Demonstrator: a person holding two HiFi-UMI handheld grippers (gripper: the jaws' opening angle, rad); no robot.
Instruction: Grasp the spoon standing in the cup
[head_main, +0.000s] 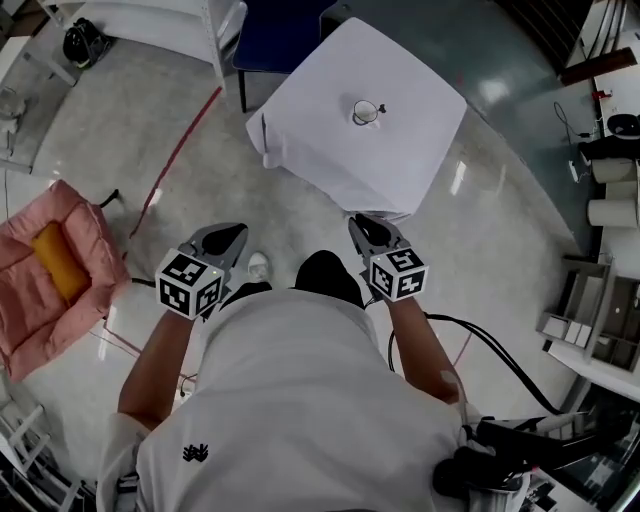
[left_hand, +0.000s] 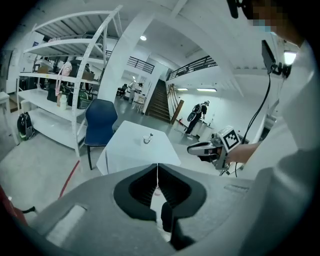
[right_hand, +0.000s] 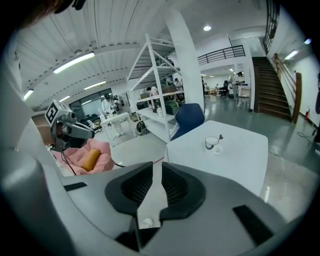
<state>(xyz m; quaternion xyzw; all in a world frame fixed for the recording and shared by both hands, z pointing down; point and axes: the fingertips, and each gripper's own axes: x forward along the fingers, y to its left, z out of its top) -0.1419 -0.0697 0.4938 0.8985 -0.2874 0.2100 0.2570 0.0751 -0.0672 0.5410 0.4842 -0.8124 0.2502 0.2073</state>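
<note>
A white cup (head_main: 366, 113) stands near the middle of a table (head_main: 330, 150) covered with a white cloth, with a dark-handled spoon (head_main: 380, 107) upright in it. Both grippers hang in the air in front of the person's chest, well short of the table. My left gripper (head_main: 232, 232) has its jaws closed together and holds nothing (left_hand: 157, 167). My right gripper (head_main: 358, 222) shows a narrow gap between its jaws (right_hand: 156, 167), with nothing in it. The cup (right_hand: 212, 142) and spoon (right_hand: 220, 136) lie far ahead of it, up and to the right.
A blue chair (head_main: 280, 35) stands behind the table, beside a white shelf rack (head_main: 150, 20). A pink cushion (head_main: 45, 290) with an orange roll (head_main: 58, 262) lies on the floor at left. A red line (head_main: 180, 150) and black cables (head_main: 500, 360) cross the floor.
</note>
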